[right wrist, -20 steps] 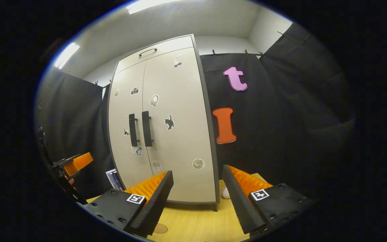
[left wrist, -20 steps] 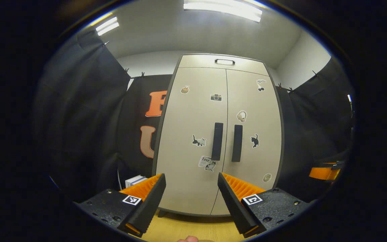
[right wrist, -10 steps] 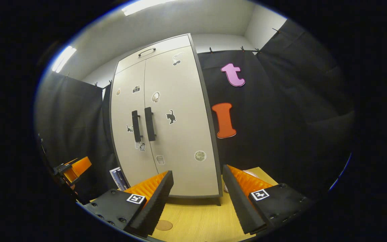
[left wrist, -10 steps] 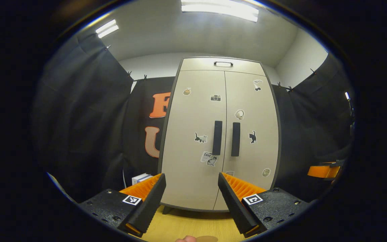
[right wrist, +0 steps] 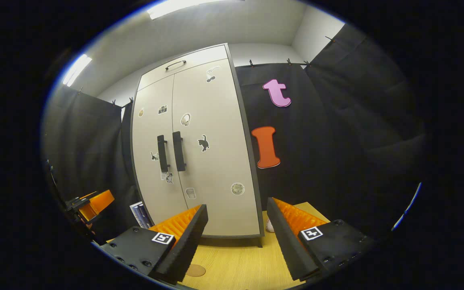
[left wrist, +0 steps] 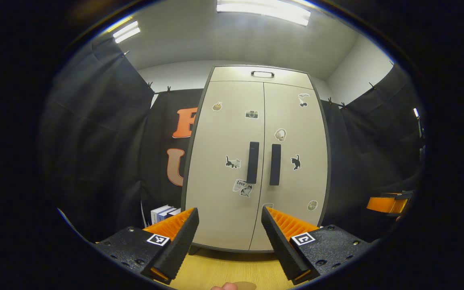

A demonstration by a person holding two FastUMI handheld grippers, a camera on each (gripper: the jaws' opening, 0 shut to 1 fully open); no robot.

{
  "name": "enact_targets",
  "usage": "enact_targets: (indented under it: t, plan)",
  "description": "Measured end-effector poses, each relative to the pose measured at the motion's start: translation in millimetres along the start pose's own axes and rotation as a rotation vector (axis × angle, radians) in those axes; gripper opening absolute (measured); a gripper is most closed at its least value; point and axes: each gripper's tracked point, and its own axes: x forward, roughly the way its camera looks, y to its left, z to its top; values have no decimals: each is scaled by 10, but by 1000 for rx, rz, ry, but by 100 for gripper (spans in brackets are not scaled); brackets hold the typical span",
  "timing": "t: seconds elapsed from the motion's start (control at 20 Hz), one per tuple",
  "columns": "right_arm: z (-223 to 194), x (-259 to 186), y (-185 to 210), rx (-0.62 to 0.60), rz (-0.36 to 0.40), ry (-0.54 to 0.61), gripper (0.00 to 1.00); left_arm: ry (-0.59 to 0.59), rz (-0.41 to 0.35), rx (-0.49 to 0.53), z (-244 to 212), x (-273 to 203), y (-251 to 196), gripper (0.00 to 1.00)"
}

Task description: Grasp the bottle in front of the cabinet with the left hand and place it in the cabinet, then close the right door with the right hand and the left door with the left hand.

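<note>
Both doors of the tall beige sticker-covered cabinet (left wrist: 256,161) at frame centre stay shut as it shifts slightly, while the left gripper (left wrist: 228,241) and right gripper (right wrist: 236,241) keep jaws spread and empty; the bottle is presumably inside, suggesting completion.

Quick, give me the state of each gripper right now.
Left gripper: open, holding nothing, facing the shut cabinet.
Right gripper: open, holding nothing.
</note>
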Motion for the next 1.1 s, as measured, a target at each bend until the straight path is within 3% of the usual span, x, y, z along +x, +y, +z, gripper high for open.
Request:
enact_targets:
  t: [1.1]
  plan:
    - [-35,-13,4,24,2,-16,98,5,9,11,-26,5,-5,94]
